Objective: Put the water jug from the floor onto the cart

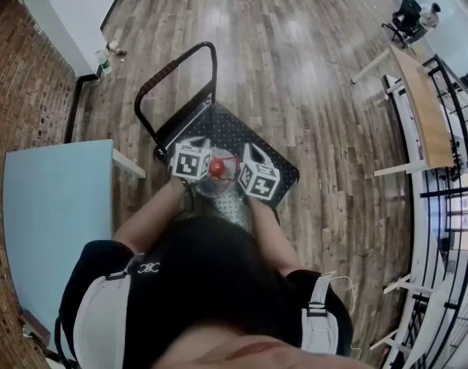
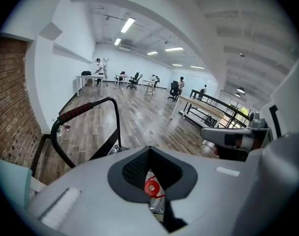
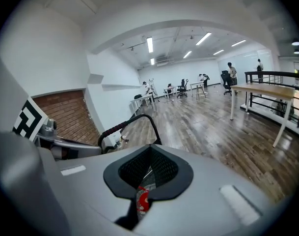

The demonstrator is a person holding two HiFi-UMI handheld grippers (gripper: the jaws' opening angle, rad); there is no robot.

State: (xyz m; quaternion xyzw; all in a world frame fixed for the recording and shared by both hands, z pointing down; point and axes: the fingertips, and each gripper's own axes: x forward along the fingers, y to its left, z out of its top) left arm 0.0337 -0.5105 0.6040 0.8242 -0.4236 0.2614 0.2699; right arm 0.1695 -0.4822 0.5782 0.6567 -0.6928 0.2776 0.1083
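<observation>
The water jug (image 1: pixel 217 177), clear with a red cap, hangs between my two grippers above the black deck of the cart (image 1: pixel 241 138). My left gripper (image 1: pixel 205 175) is shut on it from the left and my right gripper (image 1: pixel 232 178) from the right, with their marker cubes either side of the cap. In the left gripper view the jug's red cap (image 2: pixel 151 187) shows through the gap below the closed jaws of the left gripper (image 2: pixel 150 170). The right gripper view shows the same red cap (image 3: pixel 142 201) under the right gripper (image 3: pixel 148 178). Most of the jug's body is hidden.
The cart's push handle (image 1: pixel 172 71) rises at the far end of the deck. A light blue table (image 1: pixel 57 221) stands close on the left by a brick wall (image 1: pixel 18 75). A long wooden desk (image 1: pixel 426 106) and black railing (image 1: pixel 449 229) are at right. Small bottles (image 1: pixel 104 61) sit by the wall.
</observation>
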